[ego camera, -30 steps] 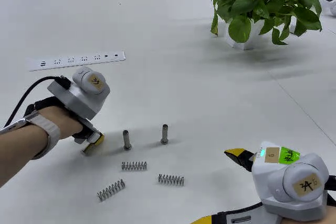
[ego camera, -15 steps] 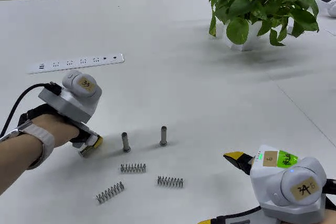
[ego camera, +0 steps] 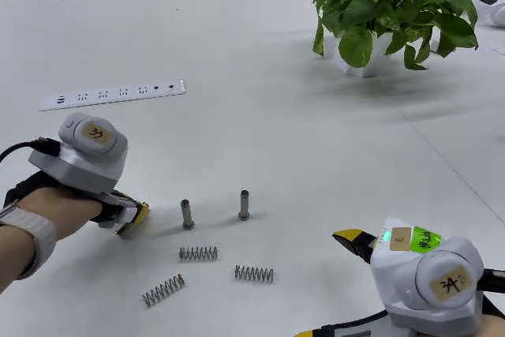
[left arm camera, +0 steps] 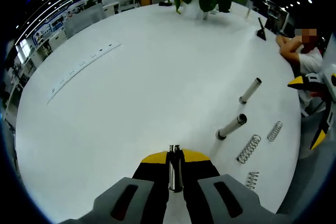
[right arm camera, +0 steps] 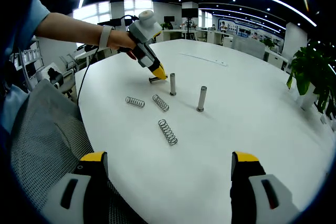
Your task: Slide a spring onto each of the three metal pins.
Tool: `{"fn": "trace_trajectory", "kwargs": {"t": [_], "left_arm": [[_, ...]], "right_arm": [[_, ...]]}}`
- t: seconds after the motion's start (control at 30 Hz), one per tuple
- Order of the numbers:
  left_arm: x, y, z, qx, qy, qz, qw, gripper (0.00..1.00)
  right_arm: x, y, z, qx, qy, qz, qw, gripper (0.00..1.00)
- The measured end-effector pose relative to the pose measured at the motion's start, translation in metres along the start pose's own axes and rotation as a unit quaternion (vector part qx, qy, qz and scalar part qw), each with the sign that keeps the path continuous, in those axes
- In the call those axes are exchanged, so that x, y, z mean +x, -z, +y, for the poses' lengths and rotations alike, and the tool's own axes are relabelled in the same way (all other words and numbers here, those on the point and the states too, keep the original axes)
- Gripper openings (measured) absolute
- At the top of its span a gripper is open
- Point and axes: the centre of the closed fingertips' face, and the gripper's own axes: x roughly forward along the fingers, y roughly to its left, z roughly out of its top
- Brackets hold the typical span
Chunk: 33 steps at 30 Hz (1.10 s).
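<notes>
Two metal pins stand upright on the white table, one [ego camera: 187,214] nearer my left gripper [ego camera: 131,219] and one [ego camera: 244,204] to its right. A third pin [left arm camera: 174,167] is clamped between the left gripper's [left arm camera: 175,157] shut yellow-tipped jaws, low over the table beside the standing pins. Three springs lie loose in front of the pins: one [ego camera: 198,252], another [ego camera: 254,274], and a third [ego camera: 164,290]. My right gripper [ego camera: 323,286] hovers at the near right, open and holding nothing; its own view shows the springs [right arm camera: 168,131] ahead of its gripper [right arm camera: 169,158].
A white power strip [ego camera: 114,92] lies at the far left of the table. A potted plant [ego camera: 387,5] stands at the far right. A person's sleeve [left arm camera: 302,51] rests on the table's far side.
My left hand has drawn back to the left and rolled over, the pin still in its jaws near the table. The right gripper has barely shifted. Pins and springs lie as before.
</notes>
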Motion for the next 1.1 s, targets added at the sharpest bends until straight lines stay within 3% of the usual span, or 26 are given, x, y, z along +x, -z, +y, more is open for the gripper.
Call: {"fn": "trace_trajectory", "kwargs": {"t": [0.57,1.1], "left_arm": [[-0.021,-0.011,-0.005,-0.008,-0.009,-0.069,0.9976,0.08],[-0.036,-0.002,-0.01,0.003,-0.019,-0.075,0.997,0.08]], "right_arm": [[0.002,-0.001,0.005,-0.005,-0.007,0.001,1.0,0.99],[0.004,-0.001,0.008,-0.007,-0.012,0.002,0.9999,0.99]]}}
